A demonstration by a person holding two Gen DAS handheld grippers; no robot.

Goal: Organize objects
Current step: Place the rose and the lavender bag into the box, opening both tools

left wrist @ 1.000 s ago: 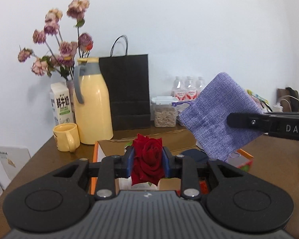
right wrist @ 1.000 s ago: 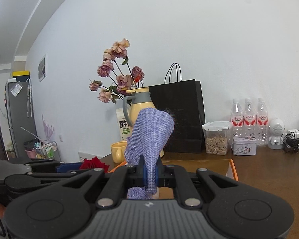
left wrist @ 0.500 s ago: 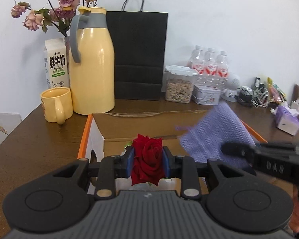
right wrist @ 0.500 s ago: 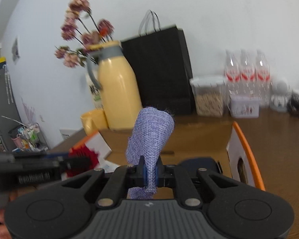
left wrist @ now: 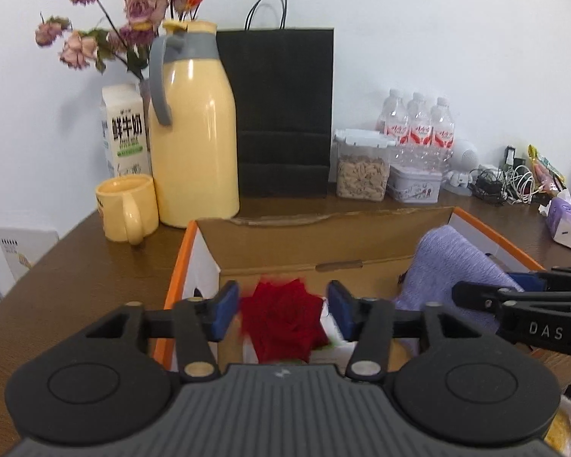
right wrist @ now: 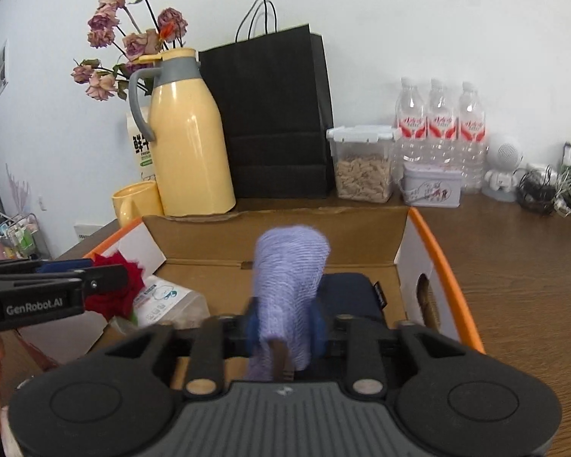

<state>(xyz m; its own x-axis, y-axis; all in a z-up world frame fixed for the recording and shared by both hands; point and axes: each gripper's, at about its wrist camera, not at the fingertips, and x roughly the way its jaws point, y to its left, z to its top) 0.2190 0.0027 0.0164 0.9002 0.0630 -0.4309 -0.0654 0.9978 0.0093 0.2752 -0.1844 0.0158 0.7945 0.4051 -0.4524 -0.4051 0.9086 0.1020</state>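
Left gripper (left wrist: 283, 310) fingers just opening, red rose (left wrist: 283, 321) loose between. Right gripper (right wrist: 285, 325) fingers just opening, purple pouch (right wrist: 287, 282) between, contact unclear. Both over cardboard box (right wrist: 424, 245): drop-off under way.

Rose (left wrist: 283, 318) left of pouch (left wrist: 451, 266) over the box (left wrist: 384, 238); jug (left wrist: 192, 129) behind.
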